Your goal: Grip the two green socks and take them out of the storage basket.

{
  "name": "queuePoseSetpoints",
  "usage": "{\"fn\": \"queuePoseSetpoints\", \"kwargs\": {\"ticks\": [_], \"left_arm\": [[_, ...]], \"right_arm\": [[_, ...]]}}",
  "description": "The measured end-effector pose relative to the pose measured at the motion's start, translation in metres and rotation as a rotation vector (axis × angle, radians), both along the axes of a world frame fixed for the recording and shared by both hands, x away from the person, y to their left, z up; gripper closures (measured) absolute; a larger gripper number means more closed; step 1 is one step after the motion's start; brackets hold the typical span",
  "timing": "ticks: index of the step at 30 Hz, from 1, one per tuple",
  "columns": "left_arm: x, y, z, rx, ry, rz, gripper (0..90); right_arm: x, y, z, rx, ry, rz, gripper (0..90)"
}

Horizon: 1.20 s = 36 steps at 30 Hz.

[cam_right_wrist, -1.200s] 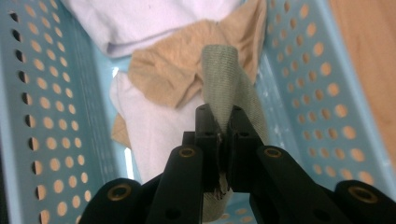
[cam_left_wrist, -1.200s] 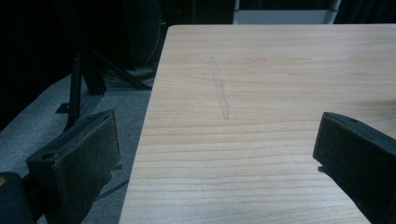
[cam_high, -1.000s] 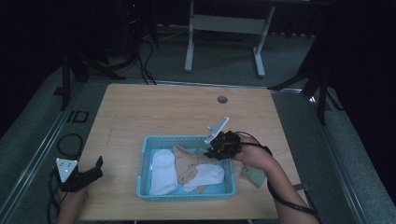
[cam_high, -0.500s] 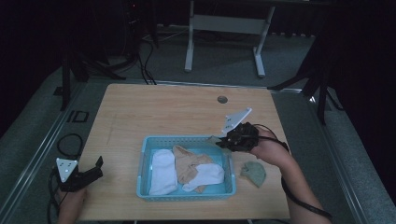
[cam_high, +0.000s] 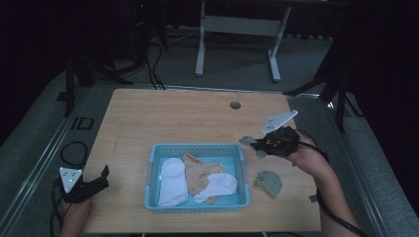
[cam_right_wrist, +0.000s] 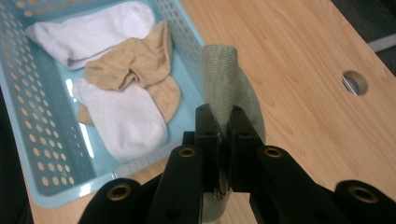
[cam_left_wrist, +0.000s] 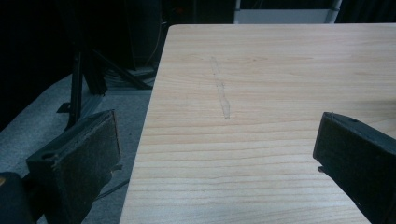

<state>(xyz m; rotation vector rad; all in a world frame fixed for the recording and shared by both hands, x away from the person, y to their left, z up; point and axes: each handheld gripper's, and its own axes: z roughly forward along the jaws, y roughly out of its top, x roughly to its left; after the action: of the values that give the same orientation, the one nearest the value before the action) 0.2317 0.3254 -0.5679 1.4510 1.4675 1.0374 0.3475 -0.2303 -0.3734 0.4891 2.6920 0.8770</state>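
Green knitted sock is clamped between the jaws of the right gripper, raised off the wooden table just right of the light blue perforated plastic basket. A second green sock lies on the table. Left gripper rests at the table's near left edge, jaws spread, nothing between them.

In the right gripper view the jaws cover the pinched part of the green sock, and its lower end runs off the bottom edge. The blue basket is cut off at the left and top edges, as is one white sock (its toe end). In the high view the person's forearms leave the bottom edge.
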Motion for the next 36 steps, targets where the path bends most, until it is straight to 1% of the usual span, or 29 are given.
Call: {"fn": "queuePoseSetpoints", "kwargs": {"ticks": [3, 5, 8, 10, 14, 15, 16, 17, 19, 20, 23, 26, 28, 31, 36], "left_arm": [[0.000, 0.000, 0.000, 0.000, 0.000, 0.001, 0.4], [0.000, 0.000, 0.000, 0.001, 0.000, 0.000, 0.4], [0.000, 0.000, 0.000, 0.001, 0.000, 0.000, 0.4], [0.000, 0.000, 0.000, 0.001, 0.000, 0.000, 0.4], [0.000, 0.000, 0.000, 0.002, 0.001, 0.000, 0.4], [0.000, 0.000, 0.000, 0.002, 0.001, 0.000, 0.4], [0.000, 0.000, 0.000, 0.001, 0.001, 0.000, 0.4], [0.000, 0.000, 0.000, 0.001, 0.001, 0.000, 0.4], [0.000, 0.000, 0.000, 0.002, 0.000, 0.000, 0.3], [0.000, 0.000, 0.000, 0.002, 0.001, 0.000, 0.4], [0.000, 0.000, 0.000, 0.002, 0.001, 0.001, 0.4], [0.000, 0.000, 0.000, 0.003, 0.000, 0.001, 0.4], [0.000, 0.000, 0.000, 0.003, 0.001, 0.001, 0.4], [0.000, 0.000, 0.000, 0.002, 0.001, 0.001, 0.4], [0.000, 0.000, 0.000, 0.002, 0.001, 0.000, 0.3]], "right_arm": [[0.003, -0.011, -0.002, 0.005, 0.000, -0.030, 85.1], [0.005, -0.017, -0.005, 0.000, -0.007, -0.053, 85.1], [0.011, -0.027, -0.012, 0.012, 0.000, -0.097, 85.0], [0.015, -0.033, -0.019, 0.021, 0.021, -0.116, 85.0], [0.024, -0.042, -0.035, 0.006, 0.033, -0.159, 84.9], [0.024, -0.042, -0.035, 0.006, 0.033, -0.159, 84.9], [0.025, -0.044, -0.039, 0.006, 0.034, -0.171, 84.9], [0.029, -0.047, -0.047, 0.006, 0.037, -0.188, 84.9], [0.032, -0.050, -0.056, 0.008, 0.053, -0.206, 84.9], [0.034, -0.051, -0.063, -0.006, 0.061, -0.211, 84.8], [0.037, -0.053, -0.076, -0.015, 0.091, -0.221, 84.8], [0.039, -0.054, -0.090, -0.004, 0.116, -0.229, 84.7], [0.039, -0.053, -0.098, -0.004, 0.121, -0.232, 84.7], [0.043, -0.052, -0.111, -0.001, 0.148, -0.238, 84.6], [0.047, -0.049, -0.125, 0.003, 0.175, -0.238, 84.4]]}}
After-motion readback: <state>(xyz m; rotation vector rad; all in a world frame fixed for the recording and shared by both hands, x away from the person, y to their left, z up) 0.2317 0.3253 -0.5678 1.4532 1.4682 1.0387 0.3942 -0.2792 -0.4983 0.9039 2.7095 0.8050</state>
